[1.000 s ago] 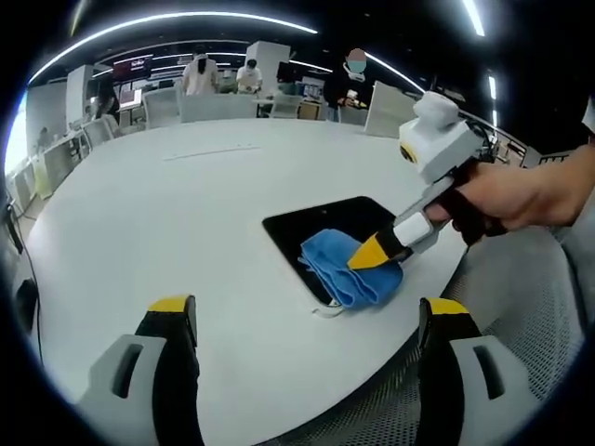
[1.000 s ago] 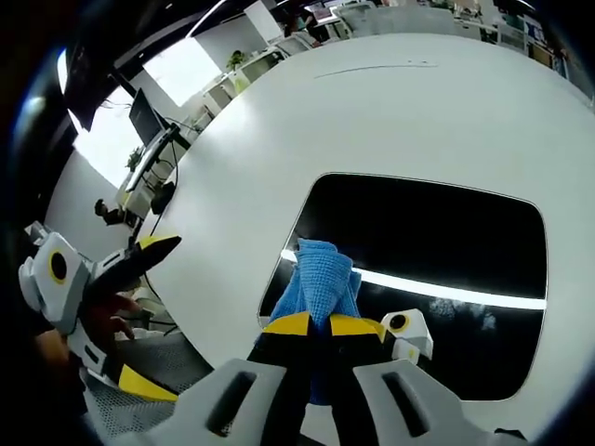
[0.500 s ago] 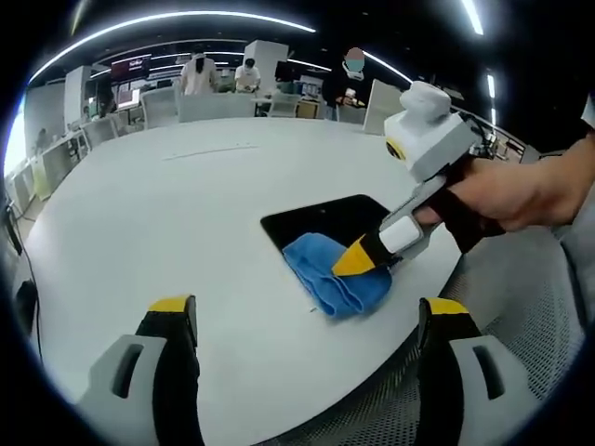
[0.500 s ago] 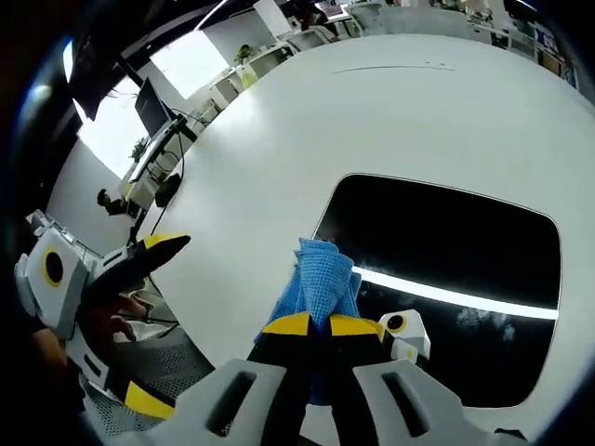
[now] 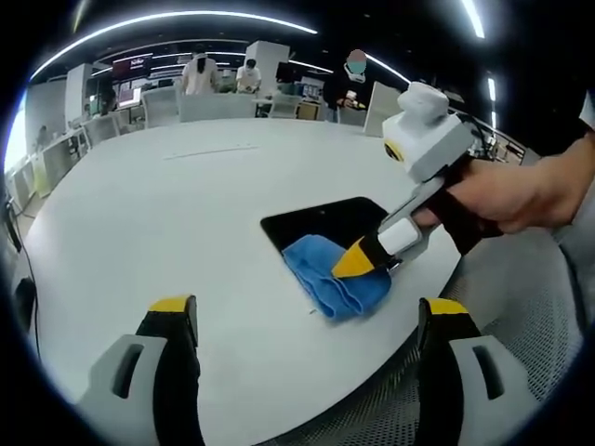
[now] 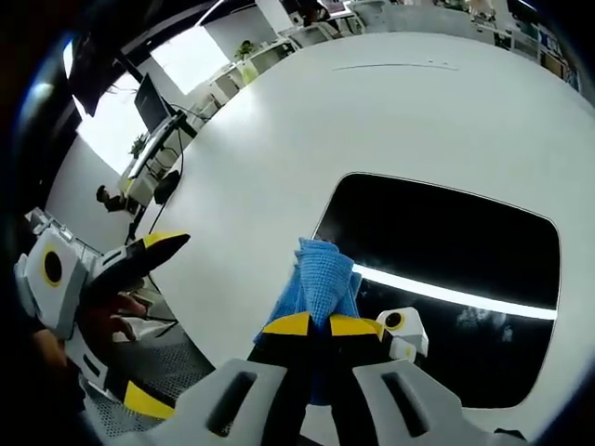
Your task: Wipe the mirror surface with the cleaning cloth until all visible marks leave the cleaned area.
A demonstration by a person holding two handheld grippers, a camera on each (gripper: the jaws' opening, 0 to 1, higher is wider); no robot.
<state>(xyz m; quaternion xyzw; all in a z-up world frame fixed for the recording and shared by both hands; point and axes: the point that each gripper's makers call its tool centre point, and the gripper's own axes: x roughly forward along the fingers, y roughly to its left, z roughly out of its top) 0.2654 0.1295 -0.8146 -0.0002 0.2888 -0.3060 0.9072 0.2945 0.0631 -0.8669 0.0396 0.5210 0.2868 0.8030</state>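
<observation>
White counter carries the mirror; my right tool pinches the blue cloth at its near corner, left tool spread and idle, smudges left, so wiping seems unfinished.

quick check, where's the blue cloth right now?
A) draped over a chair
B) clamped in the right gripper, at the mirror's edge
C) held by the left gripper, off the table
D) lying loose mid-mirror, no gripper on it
B: the right gripper has its jaws shut on the blue cloth, which lies across the edge of the mirror and onto the white table.
</observation>
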